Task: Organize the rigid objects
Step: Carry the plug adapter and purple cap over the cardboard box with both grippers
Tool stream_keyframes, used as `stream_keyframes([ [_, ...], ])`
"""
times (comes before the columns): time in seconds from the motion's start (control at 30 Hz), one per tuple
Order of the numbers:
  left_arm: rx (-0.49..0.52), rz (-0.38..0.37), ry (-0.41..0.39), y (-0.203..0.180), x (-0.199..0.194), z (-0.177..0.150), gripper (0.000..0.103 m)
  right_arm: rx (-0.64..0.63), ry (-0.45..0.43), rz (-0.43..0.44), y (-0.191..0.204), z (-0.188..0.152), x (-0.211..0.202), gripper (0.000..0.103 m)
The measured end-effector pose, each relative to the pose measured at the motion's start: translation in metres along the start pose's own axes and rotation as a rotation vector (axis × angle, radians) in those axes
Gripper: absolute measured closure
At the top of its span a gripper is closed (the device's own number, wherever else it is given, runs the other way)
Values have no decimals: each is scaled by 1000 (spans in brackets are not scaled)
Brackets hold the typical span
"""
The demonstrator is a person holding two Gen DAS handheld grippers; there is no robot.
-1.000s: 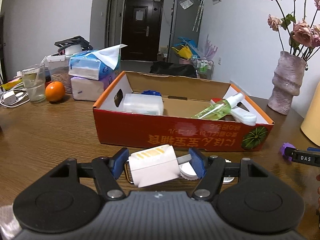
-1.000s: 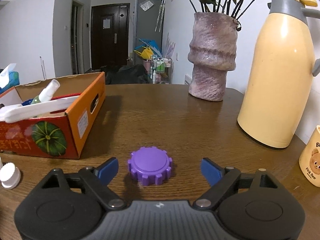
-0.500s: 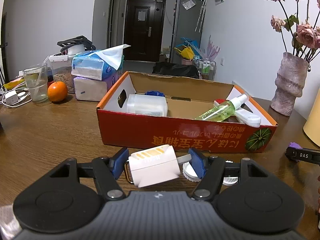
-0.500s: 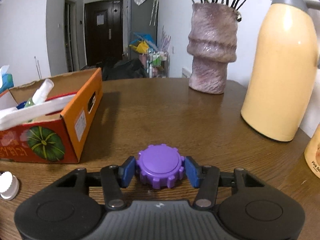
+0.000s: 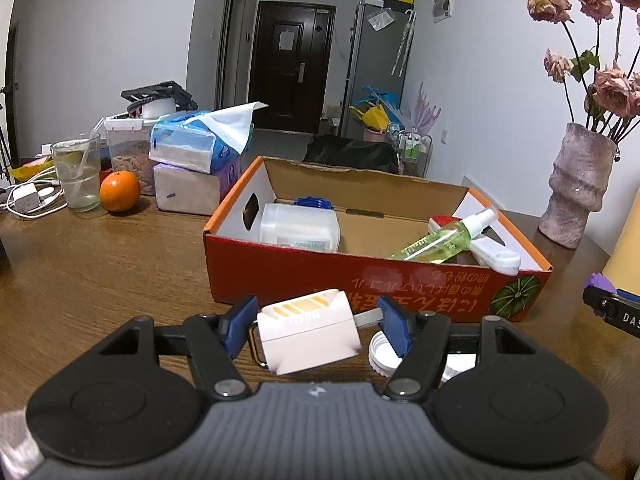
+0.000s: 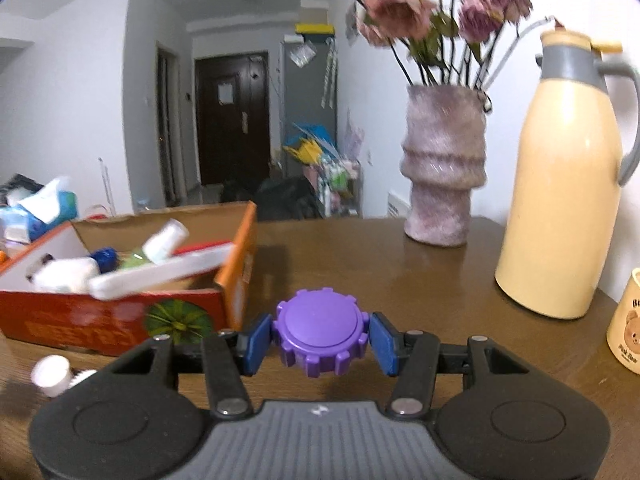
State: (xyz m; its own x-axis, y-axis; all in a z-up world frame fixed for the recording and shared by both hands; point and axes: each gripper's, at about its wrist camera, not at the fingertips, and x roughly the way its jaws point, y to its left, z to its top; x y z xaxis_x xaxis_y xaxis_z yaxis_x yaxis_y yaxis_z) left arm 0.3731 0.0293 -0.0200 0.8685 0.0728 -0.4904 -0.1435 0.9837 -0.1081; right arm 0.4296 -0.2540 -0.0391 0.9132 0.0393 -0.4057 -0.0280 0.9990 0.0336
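Purple cap (image 6: 319,331) clenched across its ribbed rim in right claw (image 6: 319,338), clear of desk (image 6: 440,280), beside orange box (image 6: 236,264). Left claw (image 5: 314,326) grips white container (image 5: 308,330) short of box front, likely for dropping in.

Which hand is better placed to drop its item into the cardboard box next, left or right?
Left, probably. The left gripper holds the white clip facing the cardboard box's long front wall. The right gripper, holding the purple cap, sits off the box's end and would need to swing across.
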Motion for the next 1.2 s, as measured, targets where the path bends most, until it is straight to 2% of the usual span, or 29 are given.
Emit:
stream_keyframes([
  [0.27,4,-18,-44,-4,-12,7,36,-19,-78,79,29,7,-28,50],
  [0.6,42,-19,-125,-20,-22,18,36,-32,-125,156,64,10,-43,50],
  [1.2,21,-16,-185,-27,-3,42,36,-46,-161,198,108,21,-30,50],
])
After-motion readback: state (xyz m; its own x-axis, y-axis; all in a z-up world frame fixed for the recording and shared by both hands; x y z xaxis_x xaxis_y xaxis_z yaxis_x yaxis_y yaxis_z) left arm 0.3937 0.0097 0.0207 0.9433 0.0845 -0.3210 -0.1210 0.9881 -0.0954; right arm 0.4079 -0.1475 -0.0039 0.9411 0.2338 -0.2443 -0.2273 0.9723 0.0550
